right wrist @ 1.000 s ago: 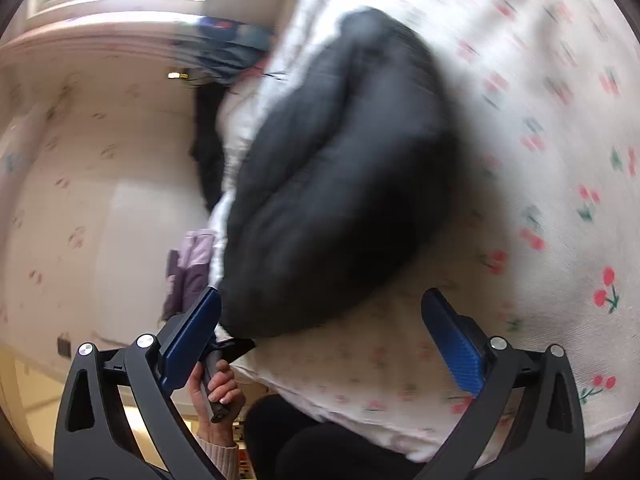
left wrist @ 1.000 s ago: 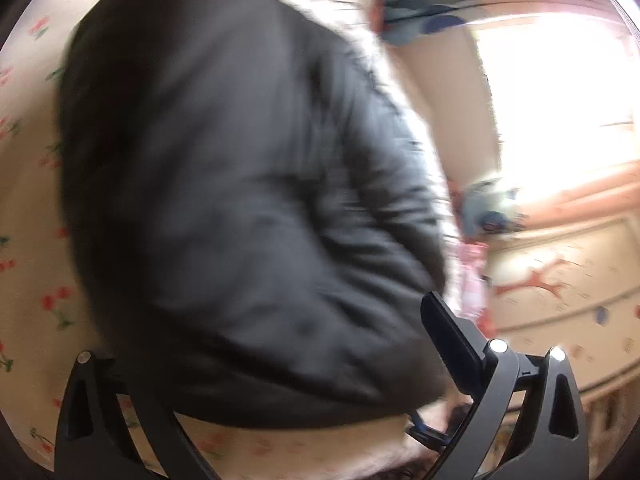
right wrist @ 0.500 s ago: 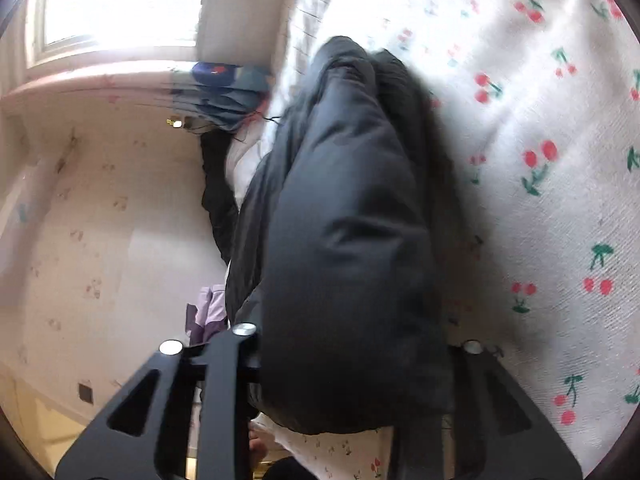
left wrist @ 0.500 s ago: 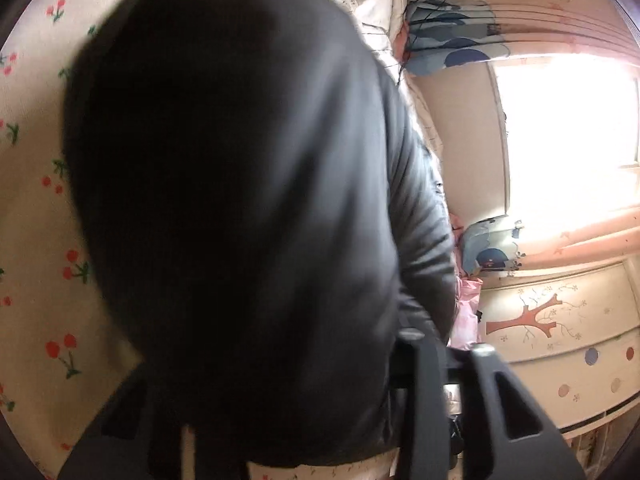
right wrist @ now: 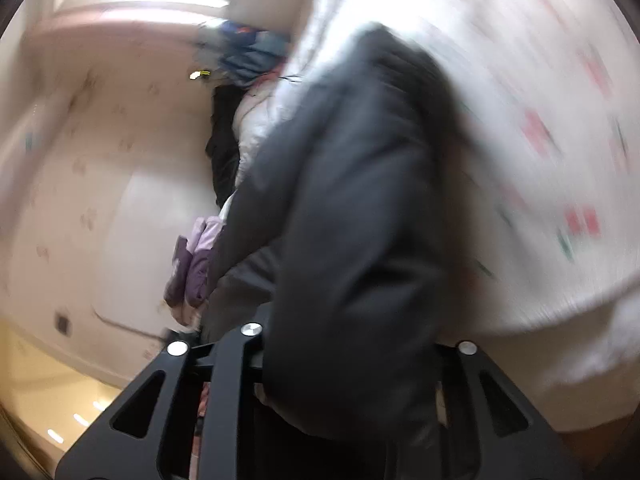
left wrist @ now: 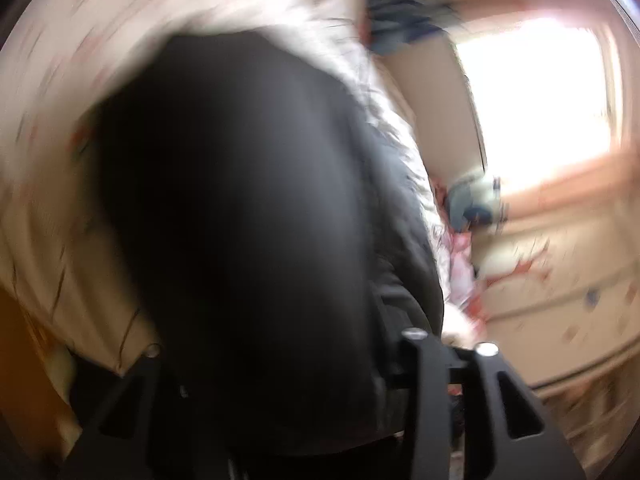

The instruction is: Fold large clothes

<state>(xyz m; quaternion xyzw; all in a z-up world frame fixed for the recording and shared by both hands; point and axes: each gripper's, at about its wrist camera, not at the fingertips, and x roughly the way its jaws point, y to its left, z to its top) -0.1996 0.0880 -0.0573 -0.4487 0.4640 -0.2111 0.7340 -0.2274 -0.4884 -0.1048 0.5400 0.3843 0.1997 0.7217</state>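
Although both views are heavily blurred, the black padded jacket (left wrist: 248,220) is seen bunched on the cherry-print bedspread (right wrist: 560,140), filling the space between the jaws of each gripper. Left gripper (left wrist: 280,360): jaws opening, fabric between them; pad contact appears to hold. Right gripper (right wrist: 352,344): jaws opening, clamped on a thick fold of the same jacket. A lilac garment (right wrist: 192,264) hangs beyond the bed edge
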